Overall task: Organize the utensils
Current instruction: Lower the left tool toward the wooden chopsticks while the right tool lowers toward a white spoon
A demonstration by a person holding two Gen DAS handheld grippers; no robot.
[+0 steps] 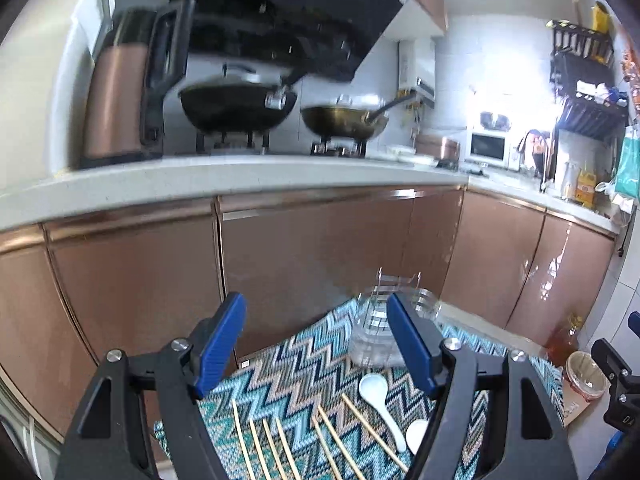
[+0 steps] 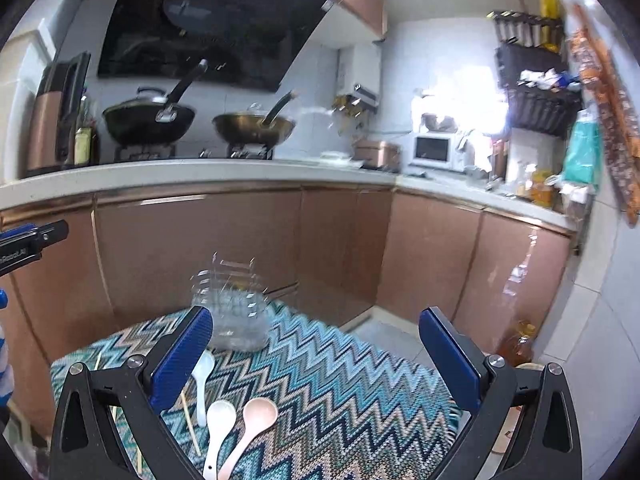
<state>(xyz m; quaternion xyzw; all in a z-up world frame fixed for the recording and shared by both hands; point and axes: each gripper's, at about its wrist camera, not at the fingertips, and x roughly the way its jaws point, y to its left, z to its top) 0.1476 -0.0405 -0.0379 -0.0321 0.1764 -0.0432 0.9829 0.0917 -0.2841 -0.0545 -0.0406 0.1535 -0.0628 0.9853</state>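
A clear plastic utensil holder (image 1: 376, 332) stands at the far edge of a zigzag-patterned cloth (image 1: 304, 364); it also shows in the right wrist view (image 2: 236, 316). Several wooden chopsticks (image 1: 280, 448) lie on the cloth near me. Two white spoons (image 1: 378, 396) lie to their right. The right wrist view shows two white spoons (image 2: 218, 424) and a pink spoon (image 2: 256, 424) on the cloth (image 2: 340, 380). My left gripper (image 1: 316, 344) is open and empty above the chopsticks. My right gripper (image 2: 316, 356) is open and empty above the cloth.
Copper-coloured kitchen cabinets (image 1: 312, 248) stand behind the cloth under a white counter (image 1: 240, 176) with two woks (image 1: 236, 108). An oil bottle (image 1: 564, 340) and a small bin (image 1: 586, 376) stand on the floor at the right.
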